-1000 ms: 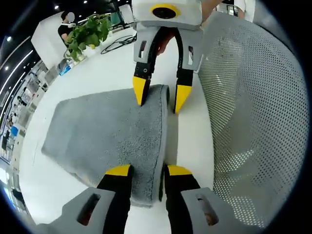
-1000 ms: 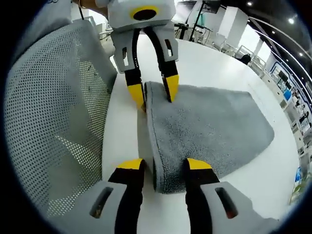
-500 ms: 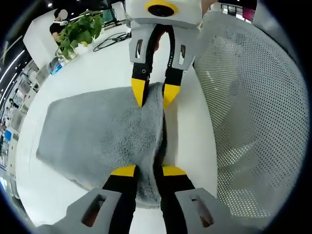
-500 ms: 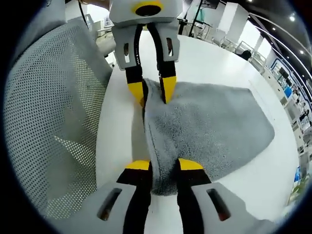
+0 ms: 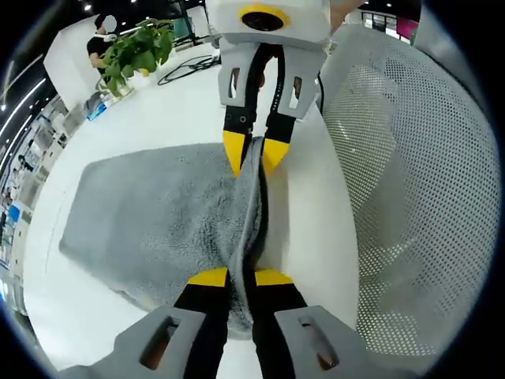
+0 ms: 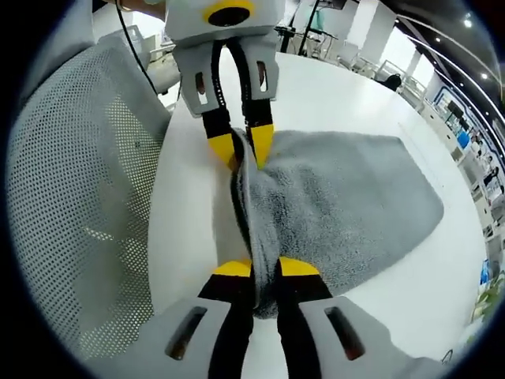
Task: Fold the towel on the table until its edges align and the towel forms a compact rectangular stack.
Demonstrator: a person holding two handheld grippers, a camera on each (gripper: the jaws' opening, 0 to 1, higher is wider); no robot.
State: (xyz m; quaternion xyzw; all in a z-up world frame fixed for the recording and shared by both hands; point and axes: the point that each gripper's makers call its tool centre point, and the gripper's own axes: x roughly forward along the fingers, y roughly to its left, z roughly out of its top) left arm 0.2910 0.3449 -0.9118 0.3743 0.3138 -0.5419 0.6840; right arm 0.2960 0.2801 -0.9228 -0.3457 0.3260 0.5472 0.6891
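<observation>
The grey terry towel [image 5: 150, 213] lies on the white table [image 5: 166, 110], its long edge beside the white mesh chair back [image 5: 410, 181]. That edge is pinched at opposite ends by the left gripper [image 5: 241, 278] and the right gripper [image 6: 256, 268], both clenched on cloth. The fold is judged to run away from the chair.

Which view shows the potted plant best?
The left gripper view: the potted plant sits clear at the table's far end, leaves plainly visible. In the right gripper view I can make out a little green at the far right edge, too small to tell.
</observation>
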